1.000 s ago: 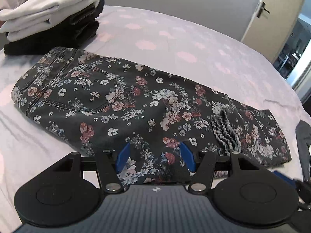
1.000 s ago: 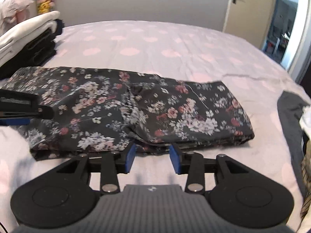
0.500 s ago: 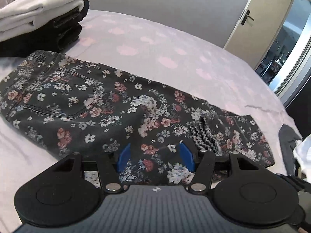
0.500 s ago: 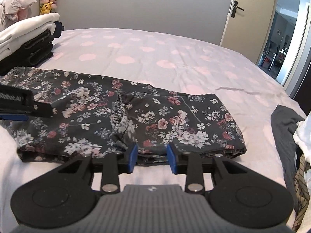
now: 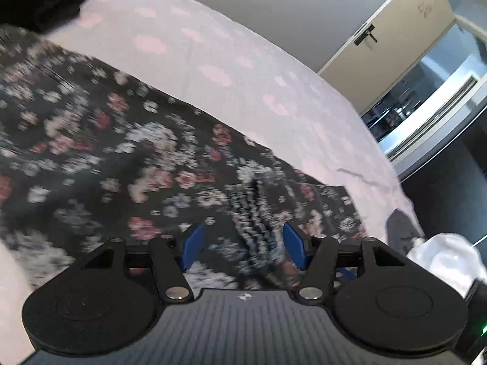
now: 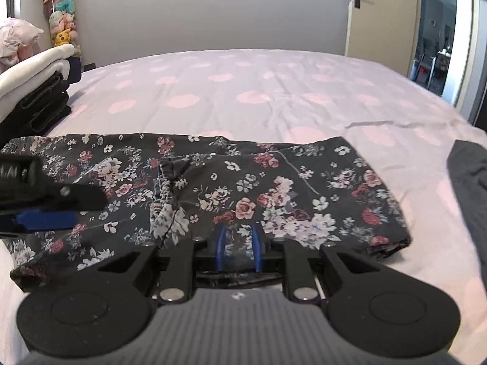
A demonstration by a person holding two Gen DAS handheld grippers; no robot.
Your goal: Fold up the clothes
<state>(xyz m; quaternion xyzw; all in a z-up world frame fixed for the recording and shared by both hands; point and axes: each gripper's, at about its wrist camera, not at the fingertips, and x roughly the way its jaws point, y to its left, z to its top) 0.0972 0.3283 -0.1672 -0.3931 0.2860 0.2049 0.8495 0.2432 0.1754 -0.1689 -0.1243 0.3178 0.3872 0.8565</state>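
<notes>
Dark floral trousers [image 6: 274, 188] lie folded lengthwise across the pink-spotted bed [image 6: 243, 91], hem end to the right, with a puckered seam [image 6: 164, 194] near the middle. My right gripper [image 6: 238, 245] sits at the near edge of the trousers, its blue fingers drawn close with fabric between them. In the blurred left wrist view, my left gripper [image 5: 242, 249] hovers open just over the trousers [image 5: 121, 152], its pads either side of the puckered seam. Its finger [image 6: 45, 219] also shows at the left of the right wrist view.
A stack of folded white and black clothes [image 6: 33, 91] stands at the back left. A dark grey garment [image 6: 468, 182] lies at the right edge, and a white one [image 5: 447, 258] beside it. An open door [image 6: 383, 15] is at the back right.
My right gripper's fingers have narrowed onto the near edge of the trousers. My left gripper has swept right along the trousers towards the puckered seam, still open.
</notes>
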